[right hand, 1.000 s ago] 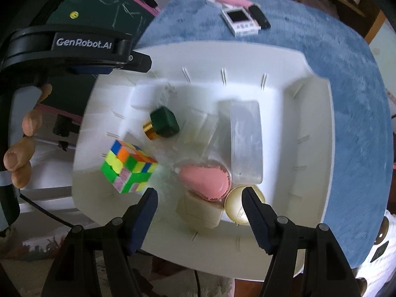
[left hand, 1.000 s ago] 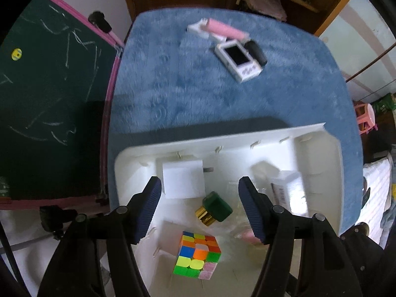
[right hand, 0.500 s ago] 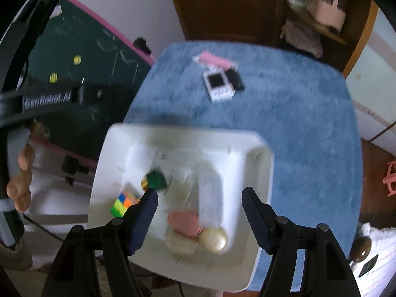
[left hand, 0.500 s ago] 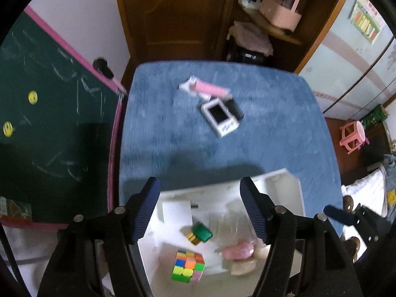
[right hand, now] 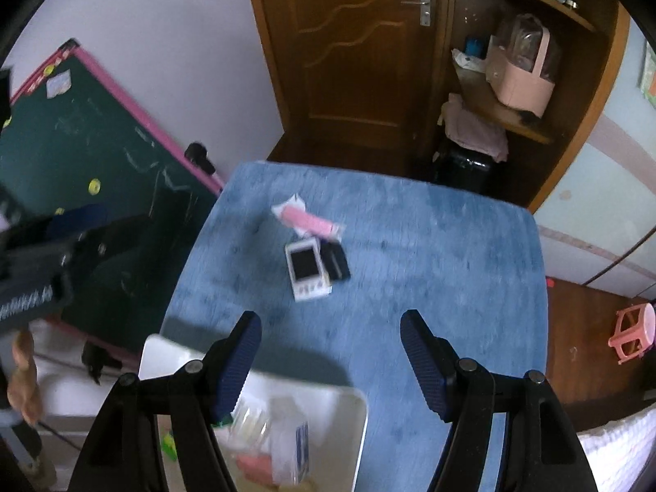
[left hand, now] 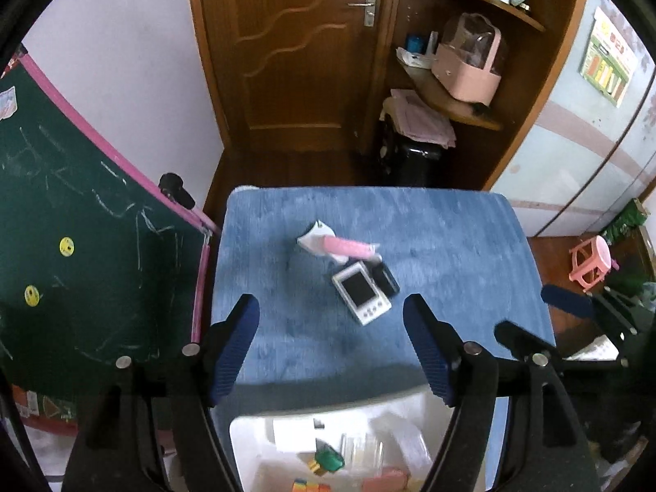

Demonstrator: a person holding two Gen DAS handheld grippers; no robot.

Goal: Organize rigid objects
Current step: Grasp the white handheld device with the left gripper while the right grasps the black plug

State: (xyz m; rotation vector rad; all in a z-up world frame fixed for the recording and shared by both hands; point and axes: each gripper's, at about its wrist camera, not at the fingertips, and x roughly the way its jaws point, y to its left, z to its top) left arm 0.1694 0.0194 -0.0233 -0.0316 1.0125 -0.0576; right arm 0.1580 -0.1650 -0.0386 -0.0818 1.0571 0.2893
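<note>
Blue ribbed pads were seen on the left gripper (left hand: 330,324), whose jaws had just been opening and stood apart with nothing between them, above the blue table cover (left hand: 287,328). The right gripper (right hand: 330,340) was likewise spread and empty, held over the same cover. Under both tools, at the table's near edge, the white tray (right hand: 356,430) was seen, with a green-capped piece (left hand: 328,460), a pink piece (left hand: 383,484) and clear boxes inside it; a blue-printed label on one box (right hand: 301,443) was too blurred to be read. Wide bare cover was left between the tray's far rim and the white handheld device (left hand: 361,292), which lay touching a black item (left hand: 385,279), with a pink tube (left hand: 348,247) just behind them. Beyond the table's left edge a pink-framed chalkboard (left hand: 82,270) was seen; its chalk marks could not be read.
</note>
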